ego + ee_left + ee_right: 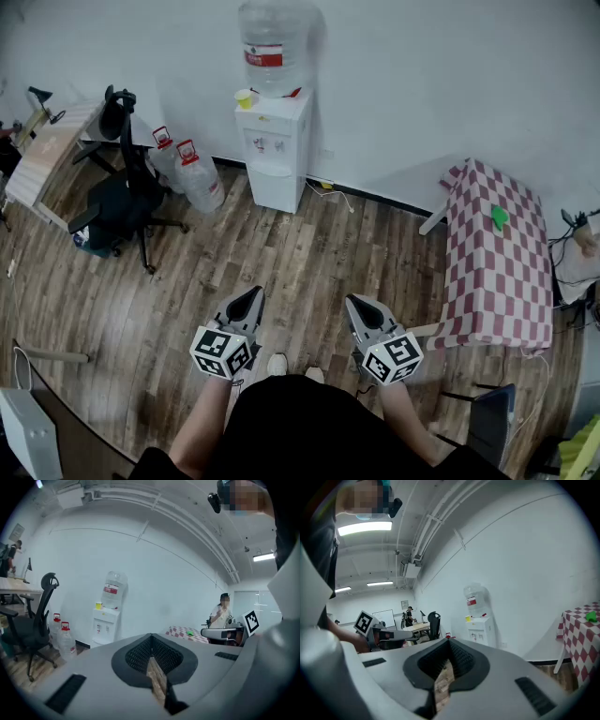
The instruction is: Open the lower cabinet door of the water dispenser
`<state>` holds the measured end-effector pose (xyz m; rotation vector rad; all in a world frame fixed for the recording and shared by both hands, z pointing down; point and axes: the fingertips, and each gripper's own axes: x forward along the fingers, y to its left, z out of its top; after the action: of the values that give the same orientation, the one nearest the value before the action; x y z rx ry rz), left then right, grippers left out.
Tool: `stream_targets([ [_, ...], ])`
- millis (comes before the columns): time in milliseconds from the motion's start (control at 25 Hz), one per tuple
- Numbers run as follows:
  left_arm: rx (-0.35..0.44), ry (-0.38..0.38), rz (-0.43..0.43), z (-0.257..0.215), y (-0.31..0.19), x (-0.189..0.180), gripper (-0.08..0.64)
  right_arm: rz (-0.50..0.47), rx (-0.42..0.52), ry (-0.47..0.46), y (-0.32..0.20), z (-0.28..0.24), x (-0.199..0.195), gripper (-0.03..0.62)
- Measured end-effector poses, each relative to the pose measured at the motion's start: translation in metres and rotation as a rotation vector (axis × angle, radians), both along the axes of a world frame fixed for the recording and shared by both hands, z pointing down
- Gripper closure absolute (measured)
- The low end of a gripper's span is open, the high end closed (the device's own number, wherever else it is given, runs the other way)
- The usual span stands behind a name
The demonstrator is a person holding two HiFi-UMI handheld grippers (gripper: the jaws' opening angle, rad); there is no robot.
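A white water dispenser [275, 148] stands against the far wall with a clear bottle [274, 45] on top and a small yellow cup [244, 97] beside the bottle. Its lower cabinet door [273, 187] is closed. The dispenser also shows far off in the left gripper view [105, 625] and the right gripper view [481, 629]. My left gripper [251, 299] and right gripper [355, 307] are held side by side near my body, several floorboards short of the dispenser. Both are shut with nothing between the jaws.
Two spare water bottles [187, 169] lean left of the dispenser. A black office chair [122, 197] and a desk [47, 155] stand at the left. A red-checked table [497, 253] with a green object [500, 217] stands at the right. Wooden floor lies between me and the dispenser.
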<state>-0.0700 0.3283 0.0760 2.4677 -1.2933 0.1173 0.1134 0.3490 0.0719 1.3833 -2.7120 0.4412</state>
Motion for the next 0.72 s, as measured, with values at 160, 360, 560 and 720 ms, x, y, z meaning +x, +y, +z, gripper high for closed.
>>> stream_targets([
  [160,-0.005,-0.004,0.013,0.002,0.003,-0.009,0.548,0.022,-0.017,0.003,0.004,0.004,-0.008,0.571],
  [360,-0.021,-0.004,0.025,0.01,0.002,-0.029,0.548,0.042,-0.021,0.013,0.001,0.005,-0.022,0.571],
  [560,-0.012,0.01,0.035,0.012,-0.007,-0.046,0.547,0.061,-0.023,0.002,-0.003,0.007,-0.036,0.571],
  [720,-0.017,0.013,0.055,0.02,-0.013,-0.059,0.548,0.082,-0.027,0.0,-0.007,0.01,-0.05,0.571],
])
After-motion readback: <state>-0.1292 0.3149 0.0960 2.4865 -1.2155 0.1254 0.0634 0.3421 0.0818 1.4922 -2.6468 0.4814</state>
